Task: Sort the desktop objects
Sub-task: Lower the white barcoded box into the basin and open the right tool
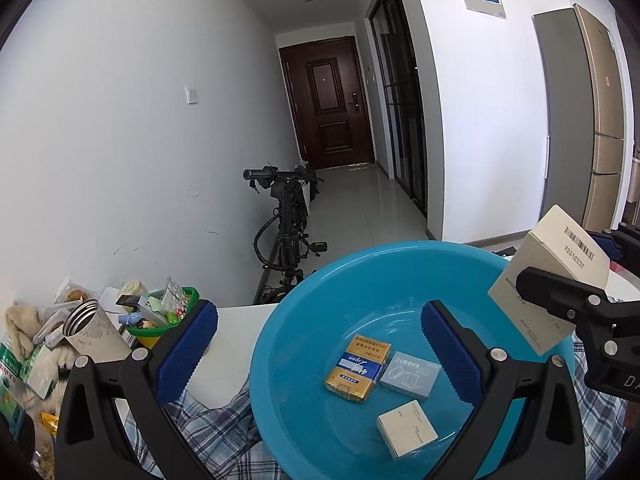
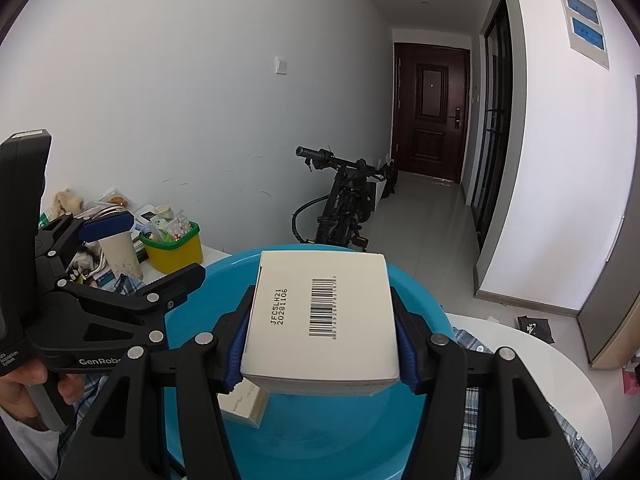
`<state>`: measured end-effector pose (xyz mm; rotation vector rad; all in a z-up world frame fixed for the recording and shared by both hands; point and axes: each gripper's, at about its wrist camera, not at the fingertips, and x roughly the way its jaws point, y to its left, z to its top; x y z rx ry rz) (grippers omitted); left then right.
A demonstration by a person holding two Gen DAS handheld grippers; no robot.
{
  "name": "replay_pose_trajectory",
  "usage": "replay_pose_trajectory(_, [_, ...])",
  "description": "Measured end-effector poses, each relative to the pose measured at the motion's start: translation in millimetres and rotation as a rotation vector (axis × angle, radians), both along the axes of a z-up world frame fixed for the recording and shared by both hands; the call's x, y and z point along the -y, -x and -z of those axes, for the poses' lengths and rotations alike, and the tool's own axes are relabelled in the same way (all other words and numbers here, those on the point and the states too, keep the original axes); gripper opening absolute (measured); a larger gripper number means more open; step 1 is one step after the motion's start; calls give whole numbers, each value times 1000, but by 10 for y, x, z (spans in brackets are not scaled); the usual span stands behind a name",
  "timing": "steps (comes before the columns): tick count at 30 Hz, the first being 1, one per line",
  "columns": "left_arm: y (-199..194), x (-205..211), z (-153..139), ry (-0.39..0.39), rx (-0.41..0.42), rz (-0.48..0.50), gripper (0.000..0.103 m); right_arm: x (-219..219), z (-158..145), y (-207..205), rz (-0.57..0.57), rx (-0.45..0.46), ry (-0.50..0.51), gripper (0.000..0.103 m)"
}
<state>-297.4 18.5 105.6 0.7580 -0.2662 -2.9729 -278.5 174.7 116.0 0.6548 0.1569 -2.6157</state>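
A blue basin [image 1: 288, 336] stands on the white table and holds a yellow-and-blue box [image 1: 356, 366], a grey box [image 1: 410, 372] and a small white box [image 1: 406, 432]. My left gripper [image 1: 320, 352] is open and empty, its blue pads astride the basin's left side. My right gripper [image 2: 322, 344] is shut on a white barcoded box [image 2: 320, 320] and holds it above the basin [image 2: 320, 428]. The same box [image 1: 548, 276] shows at the right of the left wrist view. The left gripper [image 2: 140, 244] shows at the left of the right wrist view.
A yellow-and-green bin [image 2: 174, 246] full of small items, a steel cup [image 1: 92, 332] and piled clutter [image 1: 28, 356] stand at the table's left. A plaid cloth [image 1: 212, 428] lies under the basin. A folded bicycle [image 1: 286, 228] stands behind the table.
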Motion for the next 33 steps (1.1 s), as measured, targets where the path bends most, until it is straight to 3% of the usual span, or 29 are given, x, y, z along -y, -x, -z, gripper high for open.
replay_pose_trajectory(33, [28, 21, -37, -40, 13, 11, 103, 55, 22, 24, -15, 15, 14, 58])
